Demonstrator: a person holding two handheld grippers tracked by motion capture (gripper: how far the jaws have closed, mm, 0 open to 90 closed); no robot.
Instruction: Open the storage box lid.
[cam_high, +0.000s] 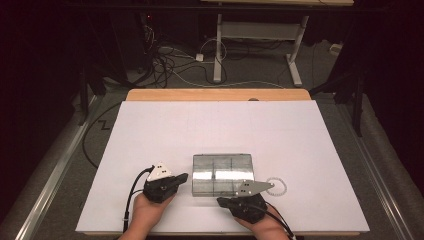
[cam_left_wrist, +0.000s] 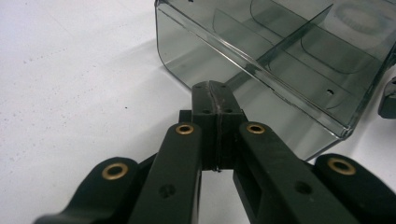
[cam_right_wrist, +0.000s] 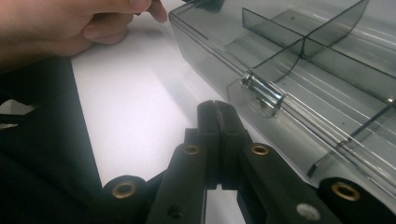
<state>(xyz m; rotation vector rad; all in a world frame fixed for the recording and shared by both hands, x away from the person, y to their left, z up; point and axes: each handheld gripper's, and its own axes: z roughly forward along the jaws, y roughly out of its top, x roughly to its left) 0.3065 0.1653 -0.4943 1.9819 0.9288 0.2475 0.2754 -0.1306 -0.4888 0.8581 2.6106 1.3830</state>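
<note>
A clear smoky plastic box (cam_high: 223, 174) with inner dividers lies near the front of the white table. My left gripper (cam_high: 183, 177) sits at the box's left side, jaws pressed together with nothing between them; in the left gripper view its tips (cam_left_wrist: 213, 88) almost touch the box wall (cam_left_wrist: 261, 70). My right gripper (cam_high: 221, 201) lies by the box's front edge, jaws also together and empty; in the right gripper view its tips (cam_right_wrist: 216, 106) rest just short of the box (cam_right_wrist: 299, 74) and its small latch (cam_right_wrist: 262, 94).
A white beaded ring (cam_high: 276, 187) lies on the white table (cam_high: 210, 130) just right of the box. The person's left hand (cam_right_wrist: 70, 23) shows beyond the right gripper. Table legs and cables stand on the floor behind.
</note>
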